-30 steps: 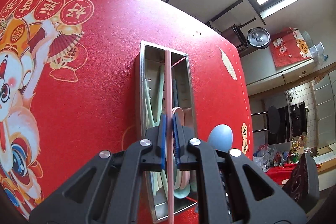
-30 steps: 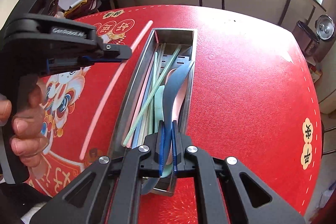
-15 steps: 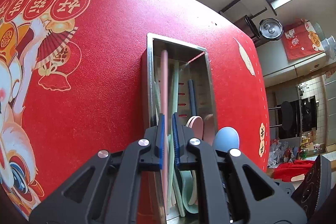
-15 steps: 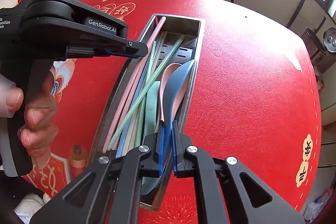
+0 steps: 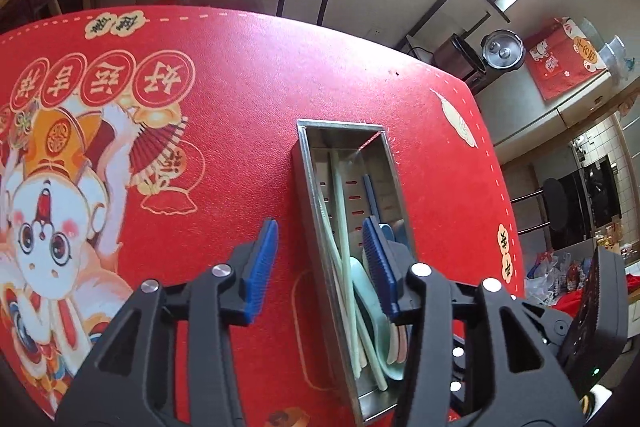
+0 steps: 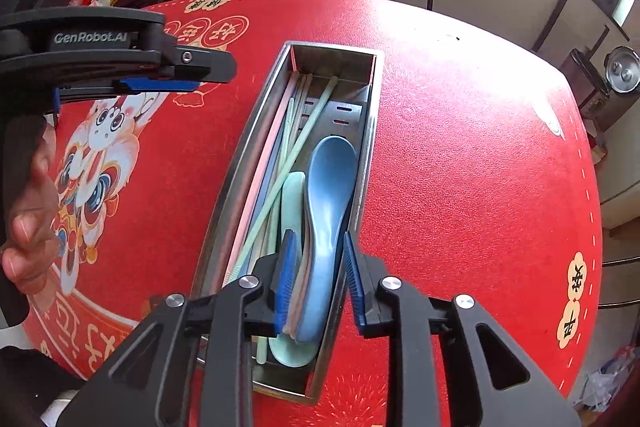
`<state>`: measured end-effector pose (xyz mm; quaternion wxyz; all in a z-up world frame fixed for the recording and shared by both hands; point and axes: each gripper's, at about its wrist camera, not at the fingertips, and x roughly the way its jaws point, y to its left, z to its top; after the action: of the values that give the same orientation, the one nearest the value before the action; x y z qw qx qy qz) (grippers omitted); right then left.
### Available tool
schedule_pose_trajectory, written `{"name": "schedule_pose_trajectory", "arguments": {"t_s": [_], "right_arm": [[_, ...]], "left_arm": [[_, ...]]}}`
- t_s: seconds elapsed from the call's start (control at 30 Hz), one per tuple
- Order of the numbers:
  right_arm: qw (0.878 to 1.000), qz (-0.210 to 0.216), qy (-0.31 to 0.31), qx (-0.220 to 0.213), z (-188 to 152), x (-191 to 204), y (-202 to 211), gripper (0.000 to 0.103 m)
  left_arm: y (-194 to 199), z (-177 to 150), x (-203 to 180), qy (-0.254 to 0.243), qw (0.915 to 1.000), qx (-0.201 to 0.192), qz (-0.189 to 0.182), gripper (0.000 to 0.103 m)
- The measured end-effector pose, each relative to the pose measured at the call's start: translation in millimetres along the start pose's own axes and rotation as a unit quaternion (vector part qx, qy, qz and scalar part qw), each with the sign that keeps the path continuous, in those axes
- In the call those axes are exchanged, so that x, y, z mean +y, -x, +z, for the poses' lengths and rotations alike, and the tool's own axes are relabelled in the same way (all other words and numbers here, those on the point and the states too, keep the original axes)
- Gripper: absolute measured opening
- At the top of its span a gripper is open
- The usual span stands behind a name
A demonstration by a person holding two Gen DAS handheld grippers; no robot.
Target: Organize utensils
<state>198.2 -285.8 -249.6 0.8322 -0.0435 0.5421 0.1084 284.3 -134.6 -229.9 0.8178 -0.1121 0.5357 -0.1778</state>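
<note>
Blue spoon [image 6: 326, 211] in tray [image 6: 372, 131], loose between parted right tongs [image 6: 318, 281].

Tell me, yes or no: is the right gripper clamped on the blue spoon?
No. The right gripper stands open, its pads apart on either side of the blue spoon, which lies in the steel tray.

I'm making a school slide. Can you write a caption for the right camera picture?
The open right gripper hovers over a blue spoon lying in the metal tray with chopsticks.
</note>
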Motion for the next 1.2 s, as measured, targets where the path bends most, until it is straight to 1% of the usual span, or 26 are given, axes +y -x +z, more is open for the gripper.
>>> {"name": "schedule_pose_trajectory", "arguments": {"t_s": [0.13,0.2,0.23,0.27,0.33,0.4,0.43,0.47,0.5,0.53,0.6,0.7,0.77,0.9,1.0,1.07,1.2], "right_arm": [[1.000,-0.003,-0.006,-0.015,-2,7,19,0.037],[1.000,-0.009,-0.005,-0.021,-1,9,30,0.042],[1.000,-0.012,-0.005,-0.025,0,11,35,0.044],[0.999,-0.014,-0.006,-0.029,0,13,41,0.048],[0.999,-0.021,-0.007,-0.038,0,17,53,0.055],[0.998,-0.028,-0.009,-0.047,-1,22,65,0.067],[0.998,-0.031,-0.011,-0.052,-1,23,73,0.070],[0.998,-0.036,-0.013,-0.057,-1,25,80,0.077],[0.997,-0.045,-0.015,-0.066,-1,28,88,0.085],[0.996,-0.053,-0.016,-0.075,-2,31,97,0.089],[0.994,-0.061,-0.023,-0.091,-4,36,113,0.097],[0.991,-0.063,-0.047,-0.110,-8,40,137,0.097],[0.987,-0.069,-0.064,-0.131,-13,43,153,0.097],[0.976,-0.087,-0.092,-0.177,-24,53,186,0.097],[0.967,-0.083,-0.123,-0.209,-34,57,210,0.097],[0.959,-0.082,-0.144,-0.228,-41,58,225,0.097],[0.946,-0.099,-0.163,-0.263,-56,64,250,0.097]], "left_arm": [[28,-4,8,-0.024,0.9994,-0.016,0.018,0.051],[42,-7,12,-0.032,0.9989,-0.025,0.025,0.052],[50,-8,14,-0.037,0.9985,-0.030,0.029,0.058],[58,-9,14,-0.042,0.9980,-0.036,0.033,0.063],[75,-13,17,-0.054,0.9964,-0.050,0.042,0.064],[92,-16,18,-0.068,0.9946,-0.061,0.048,0.064],[100,-18,20,-0.074,0.9937,-0.067,0.051,0.069],[108,-20,20,-0.078,0.9928,-0.073,0.055,0.077],[118,-21,21,-0.081,0.9915,-0.083,0.059,0.091],[130,-24,22,-0.086,0.9898,-0.098,0.059,0.095],[150,-28,22,-0.098,0.9869,-0.113,0.060,0.096],[178,-35,24,-0.112,0.9841,-0.126,0.055,0.097],[196,-41,23,-0.120,0.9819,-0.136,0.055,0.097],[228,-57,24,-0.134,0.9759,-0.161,0.064,0.097],[253,-69,24,-0.137,0.9711,-0.183,0.069,0.097],[269,-78,22,-0.138,0.9681,-0.198,0.067,0.097],[296,-93,19,-0.140,0.9606,-0.232,0.063,0.097]]}}
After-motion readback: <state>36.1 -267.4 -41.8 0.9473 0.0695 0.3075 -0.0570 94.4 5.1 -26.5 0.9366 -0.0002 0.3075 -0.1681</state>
